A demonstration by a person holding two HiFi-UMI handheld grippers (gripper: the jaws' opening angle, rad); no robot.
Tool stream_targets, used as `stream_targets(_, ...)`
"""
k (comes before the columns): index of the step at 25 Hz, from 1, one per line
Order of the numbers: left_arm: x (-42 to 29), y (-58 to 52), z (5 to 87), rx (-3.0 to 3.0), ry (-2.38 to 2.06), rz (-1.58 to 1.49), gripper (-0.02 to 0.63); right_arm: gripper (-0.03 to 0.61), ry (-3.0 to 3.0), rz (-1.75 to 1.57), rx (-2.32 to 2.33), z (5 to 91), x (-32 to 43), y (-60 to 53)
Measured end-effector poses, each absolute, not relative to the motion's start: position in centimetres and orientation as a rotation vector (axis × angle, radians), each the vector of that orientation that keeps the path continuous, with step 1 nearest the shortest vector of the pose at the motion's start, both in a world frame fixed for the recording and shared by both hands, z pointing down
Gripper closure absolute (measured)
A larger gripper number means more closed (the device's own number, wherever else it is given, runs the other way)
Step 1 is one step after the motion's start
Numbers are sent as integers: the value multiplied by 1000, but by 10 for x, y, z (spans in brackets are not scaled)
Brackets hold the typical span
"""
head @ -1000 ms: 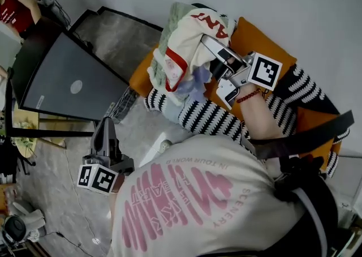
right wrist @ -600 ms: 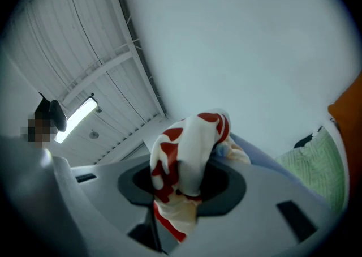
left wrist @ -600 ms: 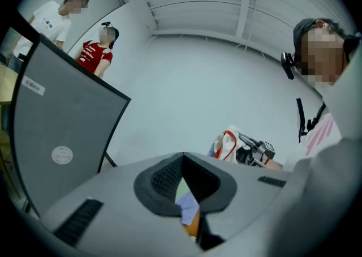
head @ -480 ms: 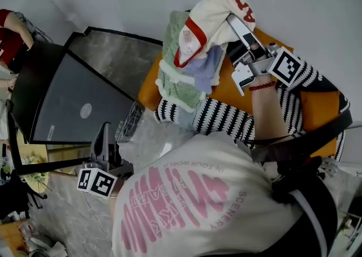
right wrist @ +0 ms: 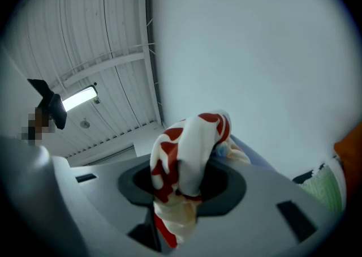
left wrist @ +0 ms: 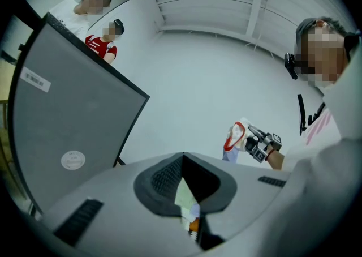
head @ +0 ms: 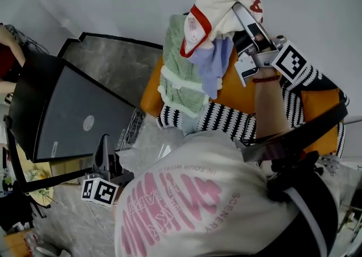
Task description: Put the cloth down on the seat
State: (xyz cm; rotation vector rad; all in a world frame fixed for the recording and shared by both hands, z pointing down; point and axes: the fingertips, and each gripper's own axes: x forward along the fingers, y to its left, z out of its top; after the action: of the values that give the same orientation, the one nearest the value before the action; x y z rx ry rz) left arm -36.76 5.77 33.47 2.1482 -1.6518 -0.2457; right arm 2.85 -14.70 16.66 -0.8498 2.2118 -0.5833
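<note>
Cloth (head: 218,18) hangs bunched in the right tool (head: 238,9), which is clamped on it above the orange seat (head: 237,89). It looks soft, light and floppy, so pinching one fold is plenty. Right gripper view shows the bite up close, only the head view shows the seat underneath, and the left tool (head: 103,144) is closed on nothing.

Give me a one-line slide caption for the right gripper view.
Right claw shut on a bunched cream cloth with red print, held up before a plain pale wall.
</note>
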Motion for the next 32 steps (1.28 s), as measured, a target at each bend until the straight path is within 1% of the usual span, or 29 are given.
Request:
stream_targets(8, -398, 27, 314, 2036, -1808, -276, 604, 425, 2218, -491, -875, 129, 28, -220)
stream_targets(14, -386, 5, 306, 2041, -1856, -229, 604, 425, 2213, -537, -827, 148, 32, -257)
stream_targets(17, -385, 4, 305, 2009, -1884, -205, 604, 425, 2203, -614, -825, 175, 33, -276)
stream_targets(23, -377, -14, 320, 1953, -1895, -158, 604, 425, 2224, -840, -924, 271, 31, -312)
stream_targets(27, -367, -28, 315, 1956, -1894, -109, 604, 425, 2325, -865, -1041, 320, 37, -328)
stream_targets(32, -364, -33, 324, 1917, -1911, -67, 604, 425, 2322, -999, -1097, 378, 41, -336)
